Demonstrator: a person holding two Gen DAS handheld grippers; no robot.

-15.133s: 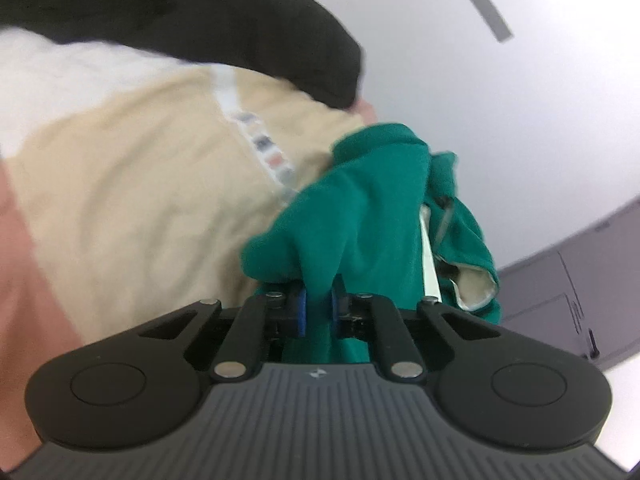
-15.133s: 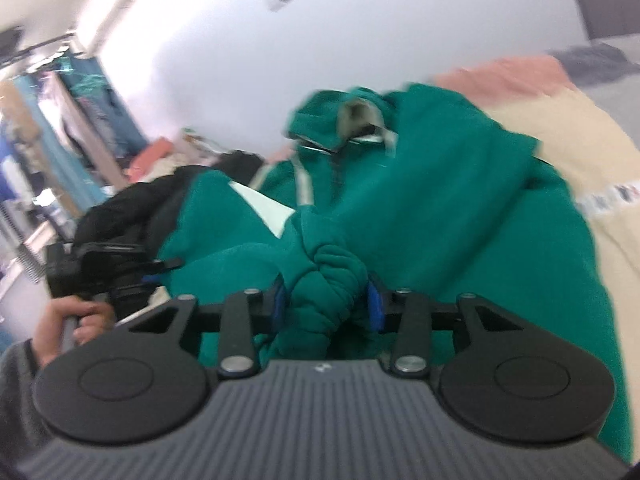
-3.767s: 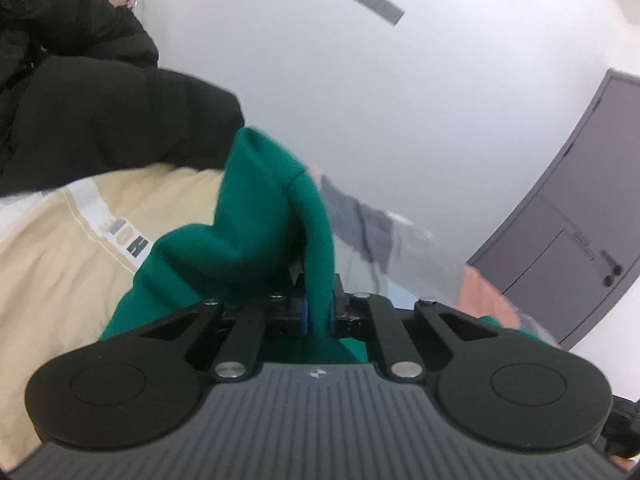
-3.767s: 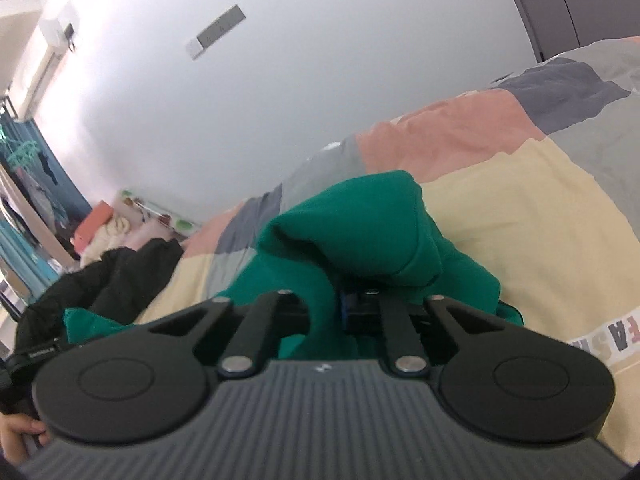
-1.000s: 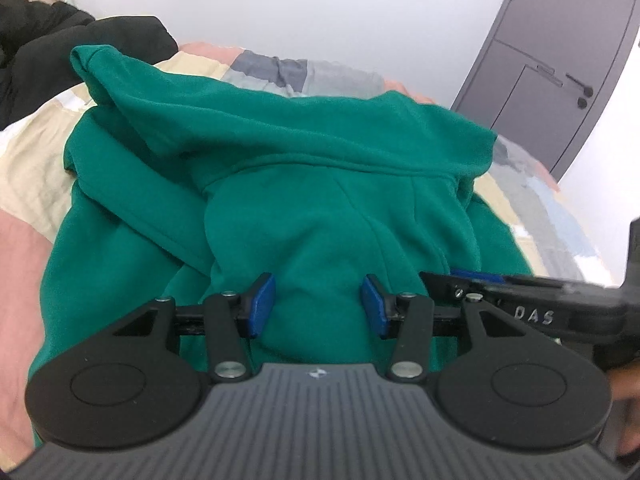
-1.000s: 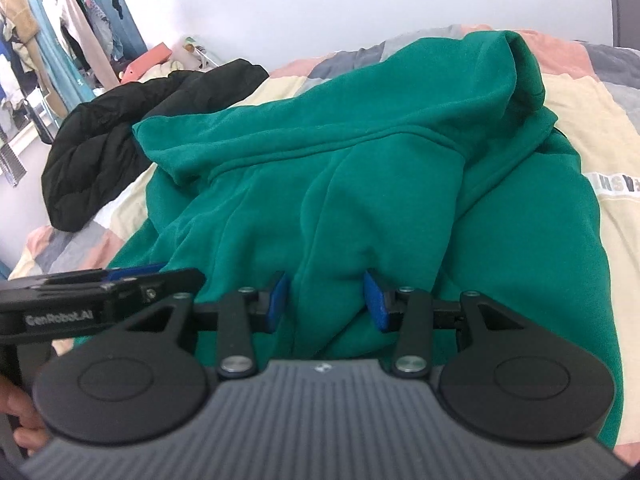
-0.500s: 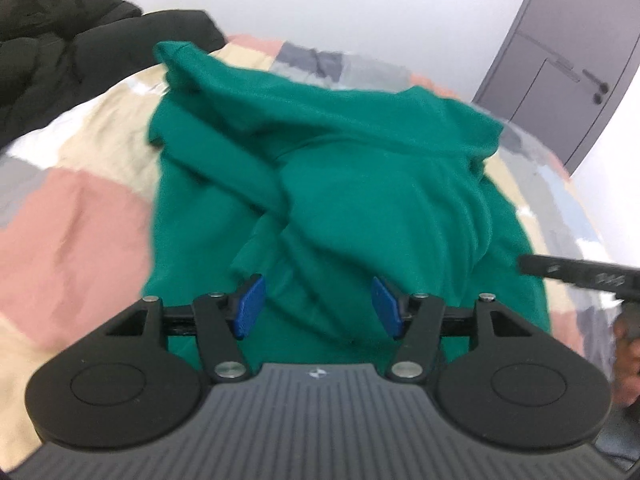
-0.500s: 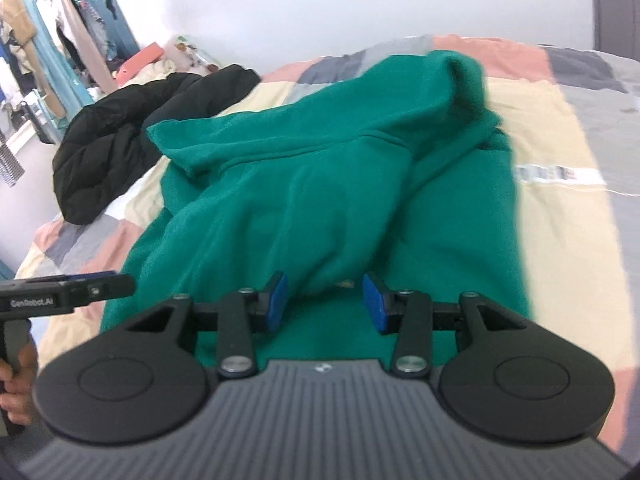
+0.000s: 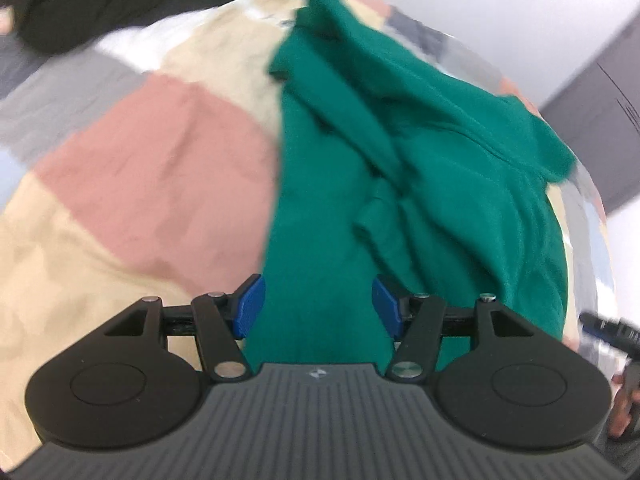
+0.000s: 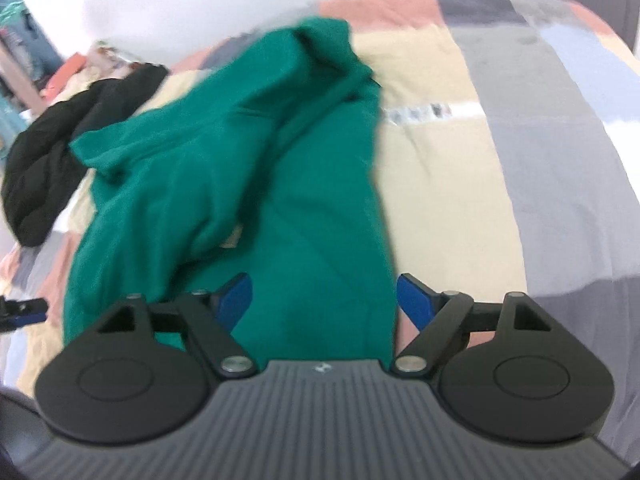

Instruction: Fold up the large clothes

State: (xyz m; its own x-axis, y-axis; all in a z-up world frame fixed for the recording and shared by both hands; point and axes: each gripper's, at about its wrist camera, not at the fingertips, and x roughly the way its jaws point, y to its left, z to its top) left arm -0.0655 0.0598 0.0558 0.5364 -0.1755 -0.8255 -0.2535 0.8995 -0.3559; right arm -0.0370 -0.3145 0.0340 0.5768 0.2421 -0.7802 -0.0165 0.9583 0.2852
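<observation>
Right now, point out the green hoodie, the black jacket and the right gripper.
green hoodie (image 10: 312, 208), right wrist view, on its flat body panel.
black jacket (image 10: 52, 160), right wrist view, on its bunched middle.
right gripper (image 10: 325, 300), right wrist view, midway between the open blue pads.

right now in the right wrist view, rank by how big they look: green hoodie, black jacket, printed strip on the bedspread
1. green hoodie
2. black jacket, partly cut off, farther away
3. printed strip, blurred

Left tool (image 9: 318, 307) jaws apart, gripping nothing; right tool (image 10: 325, 299) jaws just opened wide, empty.
</observation>
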